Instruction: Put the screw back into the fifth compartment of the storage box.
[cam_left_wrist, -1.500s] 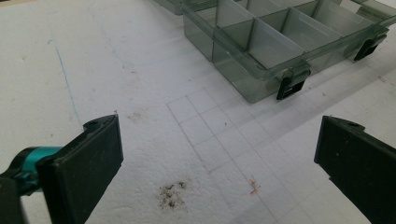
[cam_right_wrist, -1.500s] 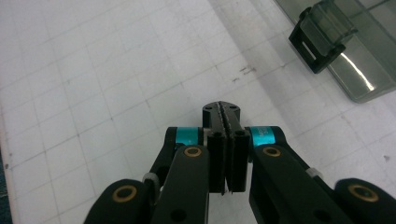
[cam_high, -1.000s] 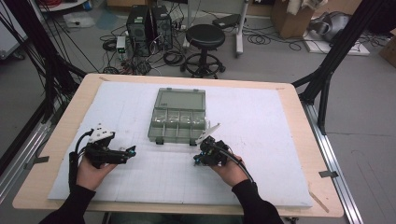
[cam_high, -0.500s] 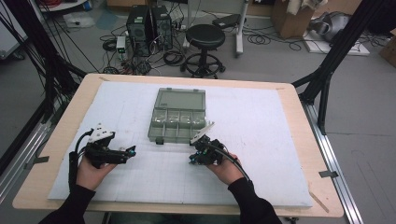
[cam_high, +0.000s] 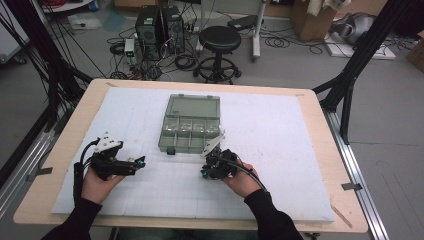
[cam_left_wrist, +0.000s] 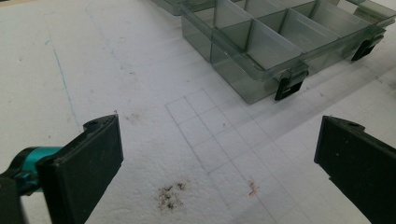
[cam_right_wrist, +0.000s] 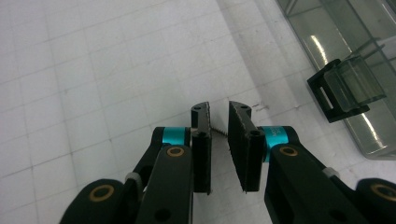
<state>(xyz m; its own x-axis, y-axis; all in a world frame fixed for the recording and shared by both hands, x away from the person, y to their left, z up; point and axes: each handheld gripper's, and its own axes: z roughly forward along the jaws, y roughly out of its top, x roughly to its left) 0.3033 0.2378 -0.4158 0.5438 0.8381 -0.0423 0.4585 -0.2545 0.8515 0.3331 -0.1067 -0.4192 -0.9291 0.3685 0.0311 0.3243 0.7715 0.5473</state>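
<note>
While no legible writing shows, right gripper (cam_right_wrist: 219, 119), jaws just parting, straddles a small threaded metal screw (cam_right_wrist: 218, 130); left gripper (cam_left_wrist: 219, 154) spread.

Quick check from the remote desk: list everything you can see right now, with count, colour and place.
Compartment box: one, clear grey, lid open, mid-table.
Black latches: two, on the box's near edge.
Screw: one, small, between the right gripper's jaws.
White mat: one, covers the wooden table.
Stool: one, black, on the floor behind the table.
Computer towers: two, black, beside the stool.
Left gripper: open, over the mat.
Right gripper: jaws have just been opening, narrow gap.
</note>
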